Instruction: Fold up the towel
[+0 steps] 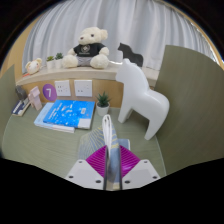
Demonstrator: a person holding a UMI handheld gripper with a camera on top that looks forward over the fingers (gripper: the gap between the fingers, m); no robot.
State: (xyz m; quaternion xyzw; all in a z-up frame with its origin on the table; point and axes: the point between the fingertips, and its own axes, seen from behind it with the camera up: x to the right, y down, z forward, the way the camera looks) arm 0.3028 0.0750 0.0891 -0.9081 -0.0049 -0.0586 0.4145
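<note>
A light grey towel (109, 140) with thin stripes stands as a narrow pinched fold between my fingers and rises just ahead of them. My gripper (112, 168) is shut on it, both magenta pads (96, 160) pressing its sides. The rest of the towel hangs below, hidden by the fingers. The green tabletop (40, 140) lies beneath and beyond.
A white moulded chair-like figure (143, 95) stands just ahead to the right. A blue book (65, 115) and a small potted plant (103, 100) lie ahead to the left. On the shelf behind sit a white teddy bear (88, 45) and a black cat figure (128, 50).
</note>
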